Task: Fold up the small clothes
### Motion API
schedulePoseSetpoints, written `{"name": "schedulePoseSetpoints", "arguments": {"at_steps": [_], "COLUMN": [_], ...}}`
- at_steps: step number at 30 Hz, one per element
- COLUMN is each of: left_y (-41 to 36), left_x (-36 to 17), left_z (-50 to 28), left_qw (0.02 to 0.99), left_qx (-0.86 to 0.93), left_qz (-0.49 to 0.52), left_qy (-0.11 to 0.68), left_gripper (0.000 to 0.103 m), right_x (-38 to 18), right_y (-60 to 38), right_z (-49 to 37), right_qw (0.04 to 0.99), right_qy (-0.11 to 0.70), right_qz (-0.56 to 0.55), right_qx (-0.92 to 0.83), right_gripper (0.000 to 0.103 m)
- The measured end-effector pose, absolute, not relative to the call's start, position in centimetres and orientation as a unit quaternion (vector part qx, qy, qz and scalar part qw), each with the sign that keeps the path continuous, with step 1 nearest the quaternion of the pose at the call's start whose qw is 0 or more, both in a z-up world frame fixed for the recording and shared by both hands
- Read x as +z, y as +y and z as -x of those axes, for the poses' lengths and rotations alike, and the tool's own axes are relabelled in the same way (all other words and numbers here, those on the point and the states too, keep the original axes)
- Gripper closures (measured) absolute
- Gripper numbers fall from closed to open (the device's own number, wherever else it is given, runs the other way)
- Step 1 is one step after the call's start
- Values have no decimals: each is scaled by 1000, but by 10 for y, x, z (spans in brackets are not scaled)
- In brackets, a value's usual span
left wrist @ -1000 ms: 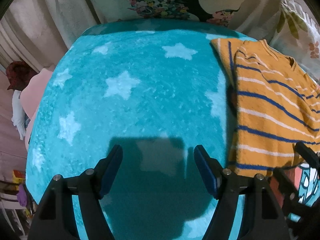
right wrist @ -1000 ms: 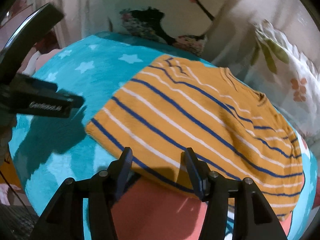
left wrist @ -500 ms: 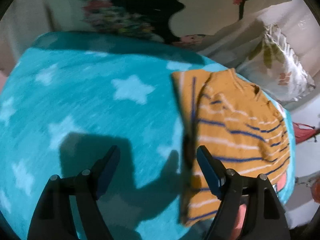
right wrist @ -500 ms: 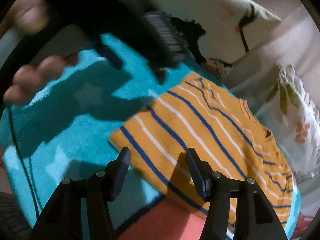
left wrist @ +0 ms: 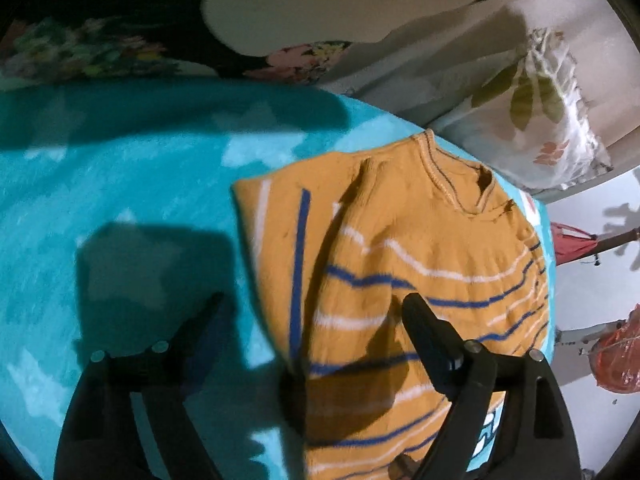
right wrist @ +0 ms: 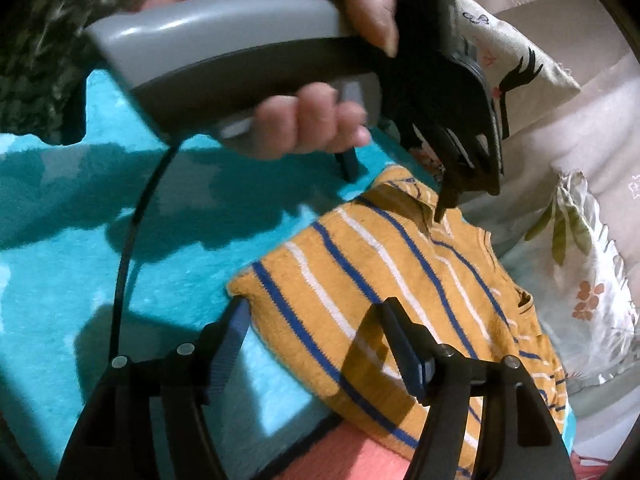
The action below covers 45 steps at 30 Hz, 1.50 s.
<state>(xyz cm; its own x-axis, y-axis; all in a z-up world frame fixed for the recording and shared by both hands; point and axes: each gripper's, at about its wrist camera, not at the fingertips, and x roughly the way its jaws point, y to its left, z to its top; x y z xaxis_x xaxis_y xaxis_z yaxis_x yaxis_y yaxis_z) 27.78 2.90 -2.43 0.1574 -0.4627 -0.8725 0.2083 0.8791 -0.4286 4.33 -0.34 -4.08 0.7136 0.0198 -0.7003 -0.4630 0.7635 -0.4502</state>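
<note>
Teal star-patterned blanket [left wrist: 120, 184] carries the striped orange sweater [left wrist: 400, 264] (partly folded), floral pillows [left wrist: 532, 120] behind. Left gripper [left wrist: 312, 312] hangs above it, fingers spread, empty; right gripper [right wrist: 312, 320] likewise gapes over the hem.

One striped sweater [left wrist: 400, 264], one star blanket [left wrist: 120, 200], two pillows [left wrist: 540, 120]

A fuzzy knitted orange striped sweater [left wrist: 400, 248] is seen on a plush teal star-patterned blanket [left wrist: 120, 184]; matt black plastic gripper fingers [right wrist: 404, 344] are shown.
</note>
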Motion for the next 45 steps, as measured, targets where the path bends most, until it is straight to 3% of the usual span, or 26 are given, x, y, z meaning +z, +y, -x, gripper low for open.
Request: {"name": "schedulePoseSetpoints", "arguments": {"at_steps": [4, 5, 6, 7, 8, 9, 12, 21, 30, 35, 37, 39, 42, 45], "left_y": [11, 5, 2, -2, -3, -2, -8, -67, -243, -321, -322, -315, -285, -243], "left_x": [-25, -25, -24, -21, -19, -16, -4, 49, 75, 60, 60, 66, 86, 100], "left_z": [-282, -282, -281, -280, -280, -280, -276, -267, -246, -237, -236, -232, -221, -202], "left_qw": [758, 760, 762, 764, 758, 758, 767, 789, 782, 766, 759, 762, 791, 820], "left_qx": [-207, -200, -199, -203, -214, -211, -200, -201, -276, -301, -301, -295, -264, -212], "left_qz": [70, 56, 45, 38, 47, 55, 58, 51, -4, -4, 29, 49, 38, 23], "left_qy": [614, 616, 615, 611, 614, 615, 607, 578, 559, 568, 577, 574, 550, 531], "left_gripper": [12, 14, 38, 57, 76, 81, 85, 87, 87, 86, 76, 60, 50, 39], "right_x": [-42, -42, -41, -42, -40, -36, -17, 27, 49, 20, 6, 2, 11, 29], "right_y": [-1, -2, -2, -2, -4, -8, -21, -95, -231, -317, -343, -362, -376, -399], "right_z": [-60, -65, -69, -72, -71, -70, -60, -38, -12, -5, -6, -7, -7, -1], "right_qw": [877, 877, 874, 875, 877, 880, 893, 925, 940, 919, 907, 900, 894, 893], "right_qy": [352, 359, 371, 374, 373, 373, 358, 324, 326, 392, 419, 430, 435, 427], "right_qz": [296, 284, 273, 277, 271, 259, 238, 171, 102, 32, -16, -66, -102, -141], "right_qx": [138, 146, 153, 136, 138, 139, 133, 102, 13, -33, -29, -9, 13, 28], "right_gripper": [31, 41, 73, 85, 85, 85, 86, 86, 86, 86, 86, 82, 70, 67]}}
